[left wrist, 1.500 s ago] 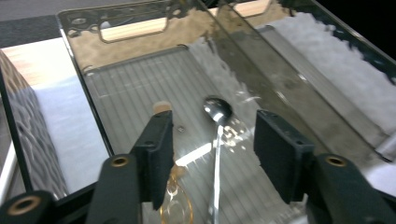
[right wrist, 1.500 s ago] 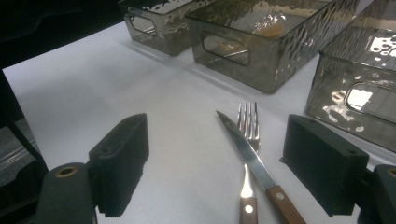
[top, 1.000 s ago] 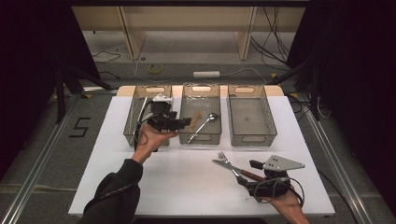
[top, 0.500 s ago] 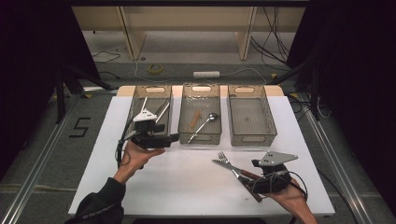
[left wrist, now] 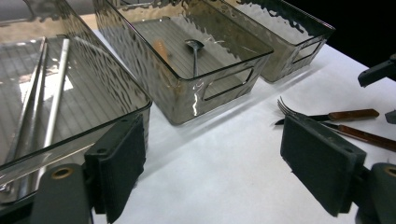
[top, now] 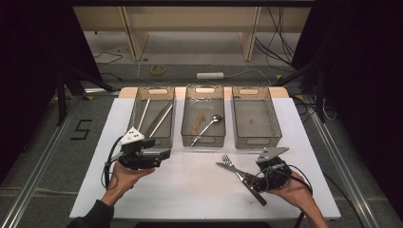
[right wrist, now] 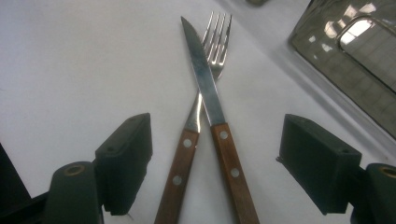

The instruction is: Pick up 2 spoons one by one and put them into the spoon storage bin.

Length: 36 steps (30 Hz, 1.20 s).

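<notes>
Right tool [right wrist: 215, 163] noted released, jaws spread either side of the wooden handles of a crossed knife [right wrist: 210, 98] and fork [right wrist: 205, 70] lying on the white bench [top: 190, 190] just in front of the right bin [top: 254, 118]; nothing grasped. Left tool [top: 161, 154] likewise released and empty, held above the bench just before the left bin [top: 152, 118], which holds long metal sticks [top: 159, 118]. Judged as cutlery sorting partly done: spoon [top: 206, 128] already in the middle bin [top: 203, 118], right bin bare, knife and fork not yet binned.
</notes>
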### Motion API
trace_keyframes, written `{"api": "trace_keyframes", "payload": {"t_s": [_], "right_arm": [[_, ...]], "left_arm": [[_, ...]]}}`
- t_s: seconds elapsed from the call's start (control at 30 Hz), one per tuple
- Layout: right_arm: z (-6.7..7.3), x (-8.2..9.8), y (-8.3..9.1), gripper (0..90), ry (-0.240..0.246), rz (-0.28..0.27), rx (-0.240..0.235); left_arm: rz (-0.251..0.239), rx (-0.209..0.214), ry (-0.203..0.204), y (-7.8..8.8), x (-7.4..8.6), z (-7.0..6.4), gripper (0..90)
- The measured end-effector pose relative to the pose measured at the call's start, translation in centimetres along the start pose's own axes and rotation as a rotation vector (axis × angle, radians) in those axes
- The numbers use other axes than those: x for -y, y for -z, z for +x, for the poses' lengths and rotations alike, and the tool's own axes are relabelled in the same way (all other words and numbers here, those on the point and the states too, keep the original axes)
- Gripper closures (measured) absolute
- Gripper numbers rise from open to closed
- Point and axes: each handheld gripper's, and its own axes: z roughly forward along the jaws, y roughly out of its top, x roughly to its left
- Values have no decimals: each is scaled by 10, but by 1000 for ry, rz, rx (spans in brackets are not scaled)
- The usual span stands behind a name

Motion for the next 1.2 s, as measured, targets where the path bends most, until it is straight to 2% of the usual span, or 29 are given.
{"api": "trace_keyframes", "payload": {"t_s": [0.1, 0.3, 0.43, 0.73, 1.2], "right_arm": [[-3, -2, -2, 270, 5, 31, -1], [-10, -5, -5, 280, 9, 90, 1], [-15, -7, -7, 285, 12, 117, -4], [-25, -10, -9, 296, -5, 168, -15], [-27, -12, -20, 351, 15, 247, -22]], "left_arm": [[-7, 0, -1, 4, 6, -2, 216], [-7, -16, -42, 9, 12, -9, 215], [-24, -11, -34, 14, 15, -11, 212], [-43, -3, -44, 21, 21, -13, 193], [-46, -25, -55, 30, 27, -17, 191]]}}
